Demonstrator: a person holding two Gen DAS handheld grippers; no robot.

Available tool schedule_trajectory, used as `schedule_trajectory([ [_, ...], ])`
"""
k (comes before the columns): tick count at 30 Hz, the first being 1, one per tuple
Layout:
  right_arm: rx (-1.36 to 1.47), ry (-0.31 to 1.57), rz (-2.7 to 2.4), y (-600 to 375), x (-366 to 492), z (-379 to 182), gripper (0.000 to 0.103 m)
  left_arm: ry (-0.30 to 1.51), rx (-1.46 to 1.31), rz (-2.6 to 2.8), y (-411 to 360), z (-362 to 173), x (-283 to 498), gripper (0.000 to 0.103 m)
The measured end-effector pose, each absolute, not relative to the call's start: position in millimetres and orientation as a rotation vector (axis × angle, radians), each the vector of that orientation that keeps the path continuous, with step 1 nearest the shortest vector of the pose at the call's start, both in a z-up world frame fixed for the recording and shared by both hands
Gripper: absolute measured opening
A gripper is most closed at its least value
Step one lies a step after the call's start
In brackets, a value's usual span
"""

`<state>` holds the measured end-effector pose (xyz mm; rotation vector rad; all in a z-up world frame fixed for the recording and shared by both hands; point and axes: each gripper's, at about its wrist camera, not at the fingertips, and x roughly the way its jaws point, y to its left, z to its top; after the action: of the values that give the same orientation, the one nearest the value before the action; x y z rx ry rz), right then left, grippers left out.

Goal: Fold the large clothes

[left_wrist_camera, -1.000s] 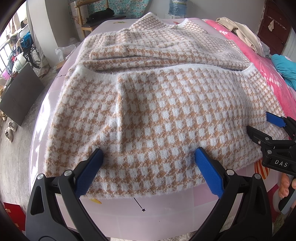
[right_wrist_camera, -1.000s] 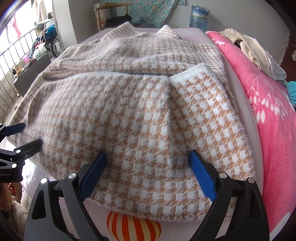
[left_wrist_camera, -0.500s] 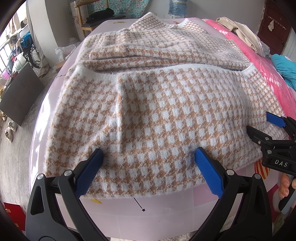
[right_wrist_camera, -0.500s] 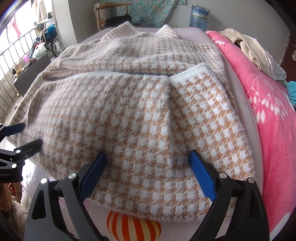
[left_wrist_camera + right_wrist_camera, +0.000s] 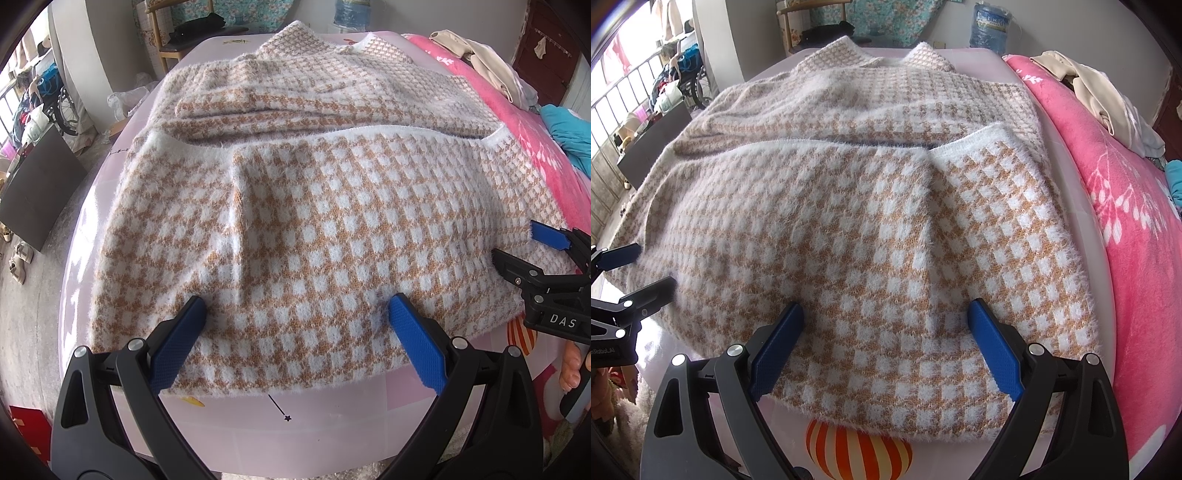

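A fuzzy tan-and-white checked sweater (image 5: 325,221) (image 5: 871,221) lies on a pale pink bed sheet (image 5: 295,417), its near part folded back over the rest. My left gripper (image 5: 295,306) hovers open over the fold's near left part, its blue pads wide apart with nothing pinched. Over the near right part my right gripper (image 5: 884,312) stands open the same way. Each gripper also shows at the other view's edge: the right gripper (image 5: 517,243) and the left gripper (image 5: 650,266).
A bright pink blanket (image 5: 1126,229) covers the bed's right side, with beige clothes (image 5: 1097,88) and a teal garment (image 5: 569,133) on it. An orange striped print (image 5: 857,450) peeks out below the sweater hem. A wooden chair (image 5: 177,40), a water jug (image 5: 990,26) and floor clutter stand beyond.
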<state>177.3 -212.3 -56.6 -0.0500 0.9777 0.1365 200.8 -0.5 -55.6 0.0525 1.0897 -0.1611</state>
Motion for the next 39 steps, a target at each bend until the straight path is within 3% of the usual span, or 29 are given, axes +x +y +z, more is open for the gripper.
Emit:
schedule_trajectory([
  [23, -0.037, 1.069, 0.189, -217.2, 191.6, -44.3, 0.088, 1.114, 0.041, -0.245, 31.2, -36.9, 192.2, 0.096],
  [39, -0.016, 0.999, 0.220, -215.7, 214.9, -12.5, 0.088, 1.047, 0.079, -0.160, 30.0, -4.4, 227.5, 0.096],
])
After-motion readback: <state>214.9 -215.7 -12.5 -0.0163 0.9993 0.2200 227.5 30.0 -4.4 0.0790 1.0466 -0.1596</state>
